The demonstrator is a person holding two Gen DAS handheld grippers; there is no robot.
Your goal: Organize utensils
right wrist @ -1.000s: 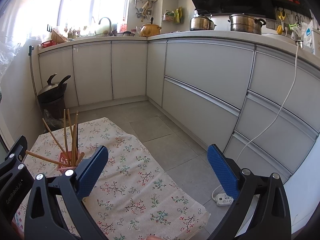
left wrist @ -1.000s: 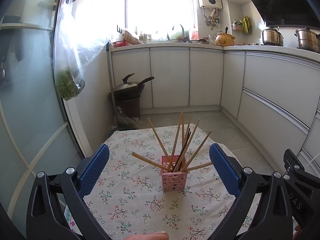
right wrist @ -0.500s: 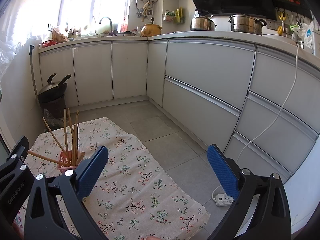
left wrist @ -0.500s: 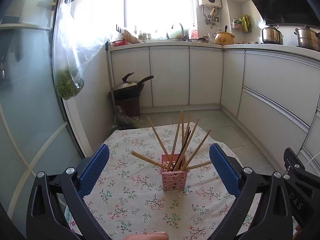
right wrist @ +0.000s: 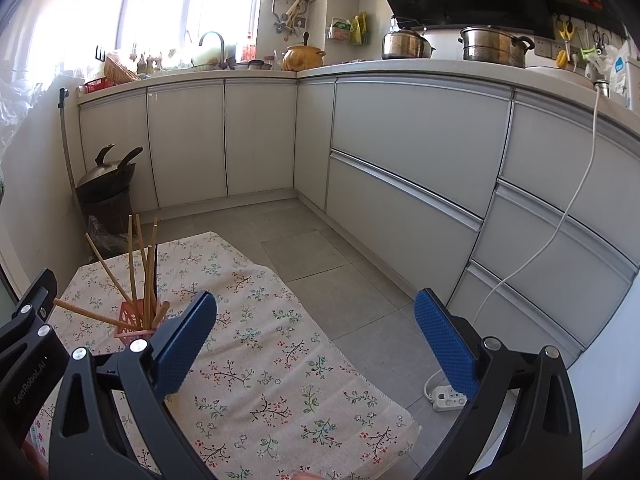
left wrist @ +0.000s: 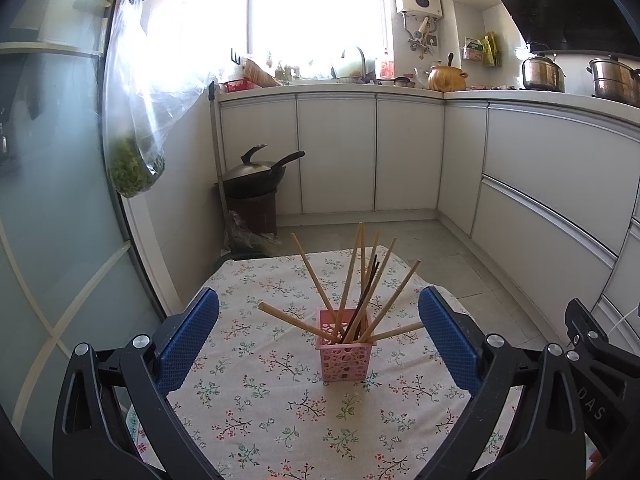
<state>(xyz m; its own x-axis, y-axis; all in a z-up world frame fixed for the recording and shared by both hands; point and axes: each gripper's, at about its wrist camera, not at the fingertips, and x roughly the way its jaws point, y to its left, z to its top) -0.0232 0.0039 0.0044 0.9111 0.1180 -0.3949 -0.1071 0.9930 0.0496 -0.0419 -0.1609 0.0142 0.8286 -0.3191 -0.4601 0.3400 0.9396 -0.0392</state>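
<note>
A pink perforated holder (left wrist: pixel 346 360) stands upright on the floral tablecloth (left wrist: pixel 280 408). Several wooden chopsticks (left wrist: pixel 352 280) and one dark one stand fanned out in it. My left gripper (left wrist: pixel 318 336) is open and empty, held back from the holder with its blue pads to either side of it. My right gripper (right wrist: pixel 316 340) is open and empty, to the right of the holder (right wrist: pixel 134 322) and over the cloth's right edge (right wrist: pixel 320 336). The chopsticks (right wrist: pixel 138 264) also show in the right wrist view. The other gripper's black body shows at each view's side.
A glass door (left wrist: pixel 52 240) with a hanging bag of greens (left wrist: pixel 134 160) stands at the left. A wok (left wrist: pixel 256 176) sits on a stool beyond the table. White cabinets (right wrist: pixel 400 152) line the back and right. A power strip (right wrist: pixel 446 394) lies on the floor.
Both grippers have stayed open and empty. The views have shifted only slightly; the holder and chopsticks have not moved.
</note>
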